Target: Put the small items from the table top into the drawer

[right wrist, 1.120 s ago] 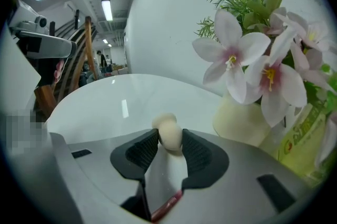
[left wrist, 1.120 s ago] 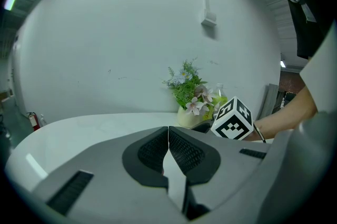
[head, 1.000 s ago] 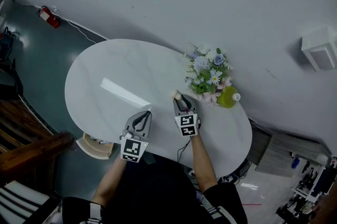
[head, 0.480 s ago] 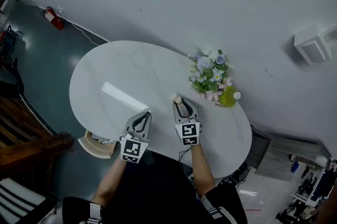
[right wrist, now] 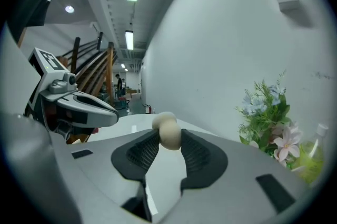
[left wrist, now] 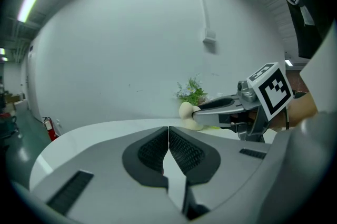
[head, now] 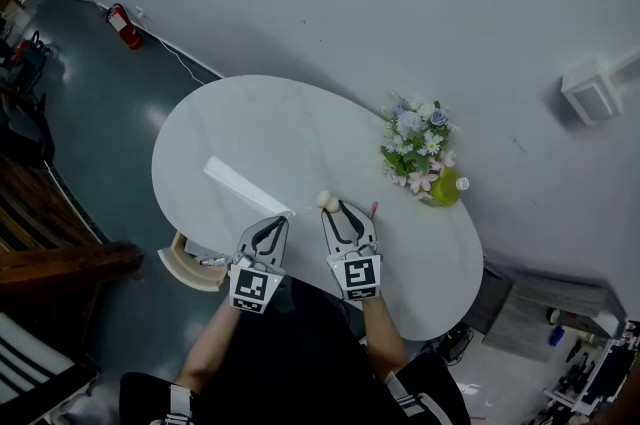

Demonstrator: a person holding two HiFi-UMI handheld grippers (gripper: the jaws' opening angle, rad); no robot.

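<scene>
One cream lump (right wrist: 168,130) in right gripper (head: 336,209) | drawer (head: 188,269) half under table (head: 270,133)

1. The white surface (head: 250,133) is gleaming glossy and smooth, carrying a bright reflected streak.
2. The cream two-lobed item (right wrist: 168,130) is looking matt and smooth.
3. The right tongs (right wrist: 169,139) and left tongs (left wrist: 168,133) are showing matt grey plastic, with dark, finely ribbed pads (right wrist: 141,153).
4. The far-right bottle (head: 446,187) is looking like translucent plastic.
5. The floor (head: 110,103) is shining, dark and smooth.

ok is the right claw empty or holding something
Holding. In the right gripper view the right claw is shut on a small cream two-lobed item, its pads pressing both sides.
</scene>
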